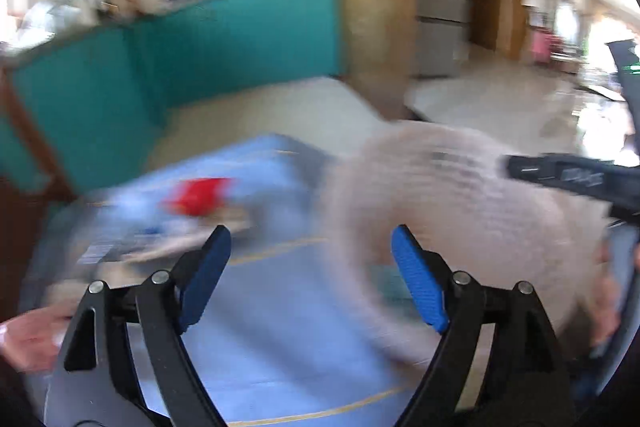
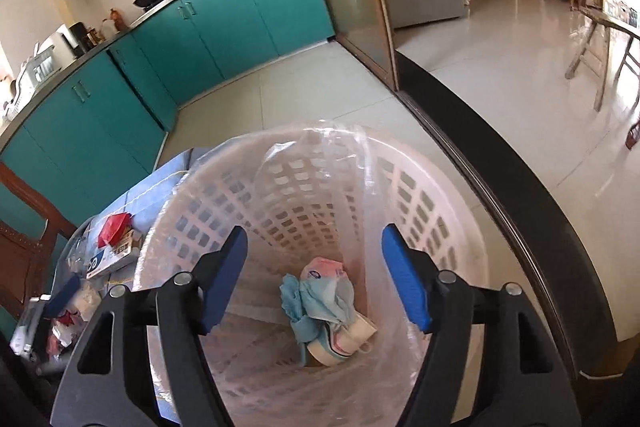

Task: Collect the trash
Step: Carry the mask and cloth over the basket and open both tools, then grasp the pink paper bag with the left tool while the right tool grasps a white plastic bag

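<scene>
Crumpled blue-pink wrapper (image 2: 326,301) in white lattice basket (image 2: 452,223), both hand-held grippers (image 2: 314,277) (image 1: 310,277) released, empty

Pale basket, teal kitchen
You face a pinkish-white lattice basket (image 2: 312,195), pale blue and pink wrappers (image 2: 324,303) inside; blue cloth (image 1: 288,339), red packet (image 2: 114,227), teal cabinets (image 2: 224,23).

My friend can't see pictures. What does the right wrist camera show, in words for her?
The open right tool, empty, points down into a white lattice bin lined with a clear bag, with crumpled blue and pink wrappers at the bottom. More litter lies on a blue cloth to its left, with teal kitchen cabinets behind.
</scene>
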Demonstrator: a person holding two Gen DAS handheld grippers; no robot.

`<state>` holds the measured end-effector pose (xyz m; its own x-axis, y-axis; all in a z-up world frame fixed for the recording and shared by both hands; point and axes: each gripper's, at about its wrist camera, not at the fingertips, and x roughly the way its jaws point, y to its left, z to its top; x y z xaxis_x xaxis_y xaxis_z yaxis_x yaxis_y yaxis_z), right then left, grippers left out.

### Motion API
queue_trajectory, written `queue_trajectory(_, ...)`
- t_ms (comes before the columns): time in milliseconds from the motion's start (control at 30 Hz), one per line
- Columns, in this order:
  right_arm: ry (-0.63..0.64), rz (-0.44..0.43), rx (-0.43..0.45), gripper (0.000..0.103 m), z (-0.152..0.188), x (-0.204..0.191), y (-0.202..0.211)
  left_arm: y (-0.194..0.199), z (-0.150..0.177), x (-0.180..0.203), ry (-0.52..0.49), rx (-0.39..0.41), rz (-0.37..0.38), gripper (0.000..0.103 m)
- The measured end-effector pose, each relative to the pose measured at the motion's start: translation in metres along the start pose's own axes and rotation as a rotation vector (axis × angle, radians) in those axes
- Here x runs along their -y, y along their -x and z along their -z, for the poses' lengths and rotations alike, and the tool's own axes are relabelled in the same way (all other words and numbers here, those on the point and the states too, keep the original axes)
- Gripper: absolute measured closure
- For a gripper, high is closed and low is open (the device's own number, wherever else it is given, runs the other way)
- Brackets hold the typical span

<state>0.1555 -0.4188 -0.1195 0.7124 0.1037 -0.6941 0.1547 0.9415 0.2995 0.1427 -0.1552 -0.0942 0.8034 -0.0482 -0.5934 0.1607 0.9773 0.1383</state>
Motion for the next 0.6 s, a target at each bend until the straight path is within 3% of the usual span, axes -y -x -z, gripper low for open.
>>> queue_trajectory(100,0.113,-0.096,0.057,0.034,0.004,-0.036,0.010,0.026,0.015,-0.057,0.060,0.018,-0.205,0.020)
queue_trajectory(233,0.250,-0.288,0.044,0.034,0.020,-0.097,0.012,0.061,0.041,-0.143,0.204,-0.016,-0.411,0.020)
queue_trajectory(367,0.410,-0.419,-0.015,0.034,0.048,-0.168,0.001,0.075,0.058,-0.192,0.290,-0.068,-0.476,0.020)
queue_trajectory(500,0.584,-0.537,-0.085,0.034,0.086,-0.237,-0.011,0.078,0.070,-0.211,0.331,-0.097,-0.452,0.021)
queue_trajectory(600,0.652,-0.619,-0.135,0.036,0.106,-0.272,-0.023,0.083,0.073,-0.221,0.351,-0.104,-0.435,0.029)
